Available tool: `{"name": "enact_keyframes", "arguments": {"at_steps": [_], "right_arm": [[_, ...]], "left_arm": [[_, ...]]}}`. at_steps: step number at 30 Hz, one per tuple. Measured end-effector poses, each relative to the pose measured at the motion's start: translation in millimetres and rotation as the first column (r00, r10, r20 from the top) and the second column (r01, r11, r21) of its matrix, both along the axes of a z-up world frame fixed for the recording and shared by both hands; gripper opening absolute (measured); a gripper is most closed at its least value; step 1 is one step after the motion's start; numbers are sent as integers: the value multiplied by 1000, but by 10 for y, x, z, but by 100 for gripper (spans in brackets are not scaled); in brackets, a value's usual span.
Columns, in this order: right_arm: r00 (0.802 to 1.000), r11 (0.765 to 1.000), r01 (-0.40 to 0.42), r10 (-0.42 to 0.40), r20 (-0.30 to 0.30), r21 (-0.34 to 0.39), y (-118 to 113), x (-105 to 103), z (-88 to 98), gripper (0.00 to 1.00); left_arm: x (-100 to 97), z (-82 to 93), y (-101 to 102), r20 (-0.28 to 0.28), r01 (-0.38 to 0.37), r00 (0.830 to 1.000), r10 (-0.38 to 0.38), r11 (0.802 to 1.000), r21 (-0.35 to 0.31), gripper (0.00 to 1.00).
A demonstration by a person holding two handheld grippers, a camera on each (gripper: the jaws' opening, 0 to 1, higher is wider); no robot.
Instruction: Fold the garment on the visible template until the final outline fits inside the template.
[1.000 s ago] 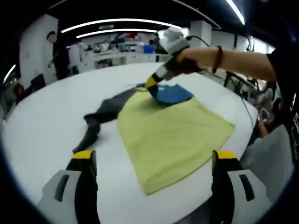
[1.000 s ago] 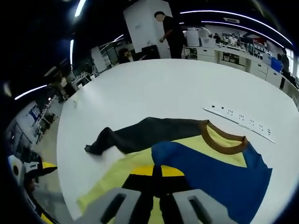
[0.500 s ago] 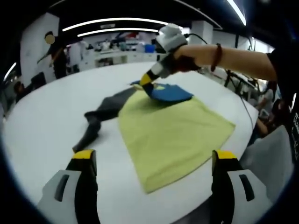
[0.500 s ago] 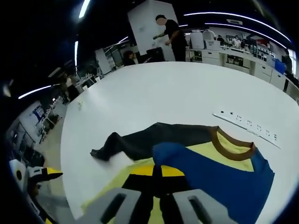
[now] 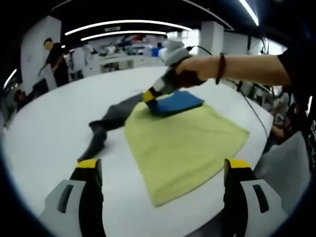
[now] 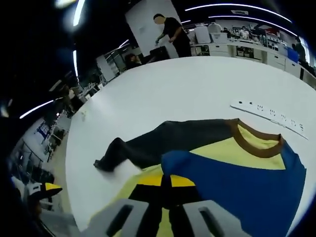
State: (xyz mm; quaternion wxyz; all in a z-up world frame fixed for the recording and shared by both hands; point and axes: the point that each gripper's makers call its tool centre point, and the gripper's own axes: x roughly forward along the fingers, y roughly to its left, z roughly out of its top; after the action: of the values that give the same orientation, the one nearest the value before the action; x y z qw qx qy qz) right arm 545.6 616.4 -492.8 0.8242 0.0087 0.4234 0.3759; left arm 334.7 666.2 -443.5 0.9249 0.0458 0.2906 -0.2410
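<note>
On a round white table (image 5: 44, 133), a yellow shirt (image 5: 182, 143) lies flat, one dark sleeve (image 5: 106, 123) trailing out, a white power strip (image 6: 269, 114) beyond it. The left gripper (image 5: 160, 170) hovers nearby, jaws spread wide and empty. The right gripper (image 6: 165, 183), jaws pressed together, pinches the shirt's blue fold (image 6: 237, 180); background people are blurry.

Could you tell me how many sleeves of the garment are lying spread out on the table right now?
1. A dark grey sleeve stretches out on the white table, away from the yellow body. The other sleeve may be under the blue fold.
</note>
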Motion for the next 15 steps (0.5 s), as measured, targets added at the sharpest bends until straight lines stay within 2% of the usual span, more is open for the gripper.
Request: {"name": "enact_keyframes", "arguments": {"at_steps": [4, 7, 15], "right_arm": [[1000, 999, -19, 19, -17, -32, 3, -33, -162, 0], [999, 1000, -10, 9, -34, -29, 10, -42, -226, 1], [997, 1000, 11, -10, -75, 9, 79, -73, -254, 7]], "left_arm": [[8, -23, -8, -4, 0, 1000, 0, 1000, 2, 99], [14, -35, -12, -6, -1, 1000, 1, 1000, -4, 99], [10, -41, -32, -12, 0, 1000, 0, 1000, -5, 99]]}}
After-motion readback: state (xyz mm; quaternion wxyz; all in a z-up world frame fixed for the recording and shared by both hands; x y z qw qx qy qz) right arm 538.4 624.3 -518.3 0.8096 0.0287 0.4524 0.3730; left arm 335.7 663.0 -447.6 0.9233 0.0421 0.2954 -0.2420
